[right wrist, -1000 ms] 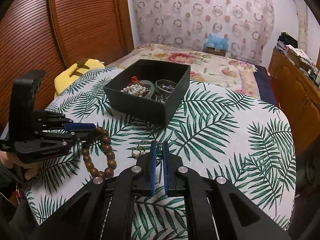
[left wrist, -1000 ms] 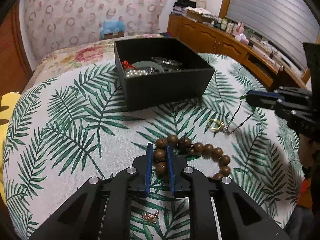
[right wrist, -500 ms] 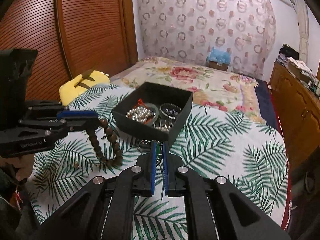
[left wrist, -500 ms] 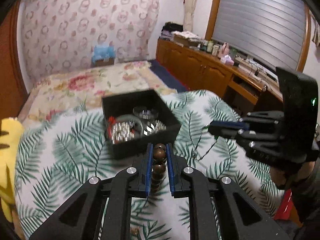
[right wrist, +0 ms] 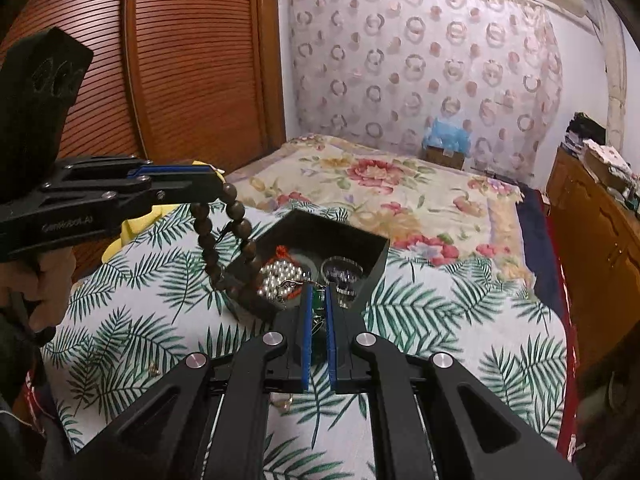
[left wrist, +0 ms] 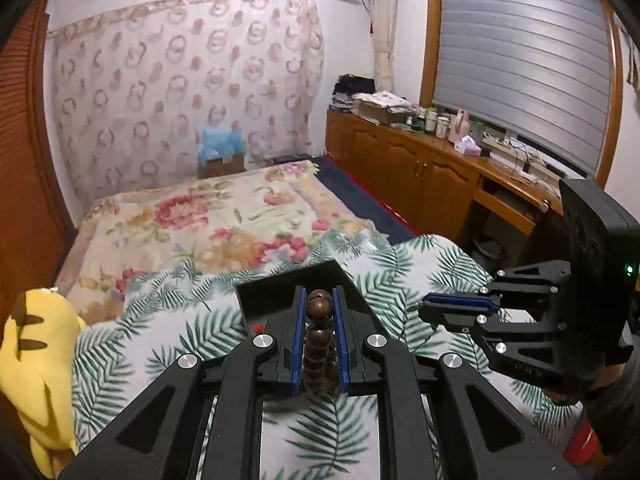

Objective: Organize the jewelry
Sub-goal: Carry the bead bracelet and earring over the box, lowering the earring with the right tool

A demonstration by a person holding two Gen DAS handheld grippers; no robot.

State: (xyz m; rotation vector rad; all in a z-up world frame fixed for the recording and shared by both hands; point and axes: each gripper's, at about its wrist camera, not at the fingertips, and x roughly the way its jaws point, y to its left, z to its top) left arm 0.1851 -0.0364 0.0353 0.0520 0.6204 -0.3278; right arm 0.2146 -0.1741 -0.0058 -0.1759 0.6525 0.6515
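Beads of dark brown wood hang in a loop from the left gripper (right wrist: 216, 190), which is clenched on the top of the bead bracelet (right wrist: 224, 240). In the right wrist view the bracelet dangles free in the air, its lower end at the near left corner of the black box (right wrist: 372, 276). In the left wrist view the same bracelet (left wrist: 318, 336) shows as a stack of beads pinched between the blue pads (left wrist: 297, 340), with the box (left wrist: 264, 304) just past the gripper tips.

The box sits on the leaf-print cloth (right wrist: 440, 320) covering the tabletop. Inside it lie a string of white pearls (right wrist: 280, 276), a red cord piece (right wrist: 282, 252), a pale green bangle (right wrist: 308, 258) and a clear bangle (right wrist: 342, 272).

The right gripper (right wrist: 316, 300) grasps a thin chain necklace (right wrist: 298, 282) with a green piece between its narrow-set fingers; the chain trails over the near rim of the box. In the left wrist view this gripper (left wrist: 424, 310) hovers off to the right above the cloth.

A small gold item (right wrist: 154, 368) lies on the cloth to the left, and another pale one (right wrist: 282, 404) near the right gripper's base. A yellow plush toy (left wrist: 36, 364) sits at the left edge.
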